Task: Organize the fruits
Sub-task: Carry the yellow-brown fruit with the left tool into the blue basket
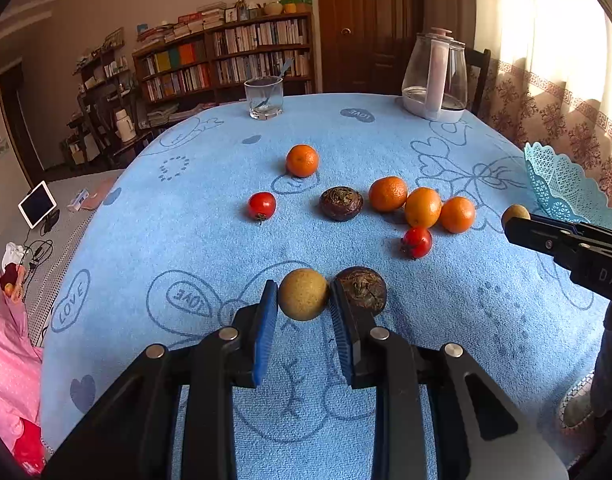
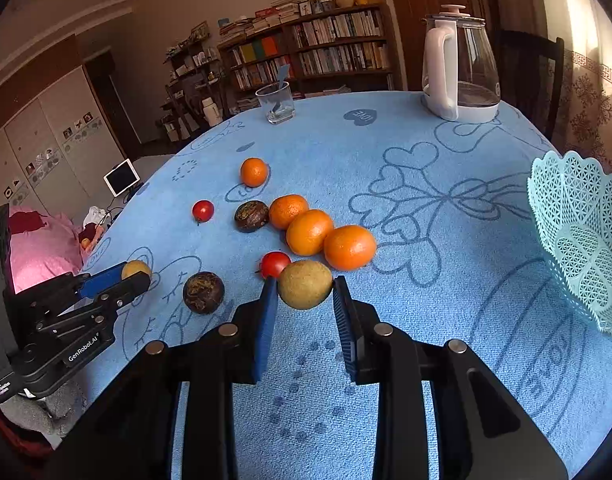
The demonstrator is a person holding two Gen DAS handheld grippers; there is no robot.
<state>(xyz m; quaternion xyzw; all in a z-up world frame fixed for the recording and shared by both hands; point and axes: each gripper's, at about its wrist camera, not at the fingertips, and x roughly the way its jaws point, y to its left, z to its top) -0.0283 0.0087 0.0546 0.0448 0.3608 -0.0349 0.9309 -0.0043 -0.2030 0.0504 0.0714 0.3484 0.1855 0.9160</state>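
Note:
My left gripper (image 1: 303,296) is shut on a yellow-green round fruit (image 1: 303,294), held just above the blue cloth. A dark brown fruit (image 1: 361,289) lies right beside its right finger. My right gripper (image 2: 305,286) is shut on a second yellow-green fruit (image 2: 305,284). Farther back lie several oranges (image 1: 422,206), two red tomatoes (image 1: 261,205) (image 1: 416,242) and another dark fruit (image 1: 341,203). The light blue lattice basket (image 2: 586,240) stands at the right edge, empty as far as I see. The left gripper also shows in the right wrist view (image 2: 136,274).
A glass with a spoon (image 1: 264,97) and a clear kettle (image 1: 435,76) stand at the table's far side. A chair (image 2: 530,68) is behind the kettle. Bookshelves line the back wall. A pink bed and a tablet (image 1: 37,204) are off the table's left.

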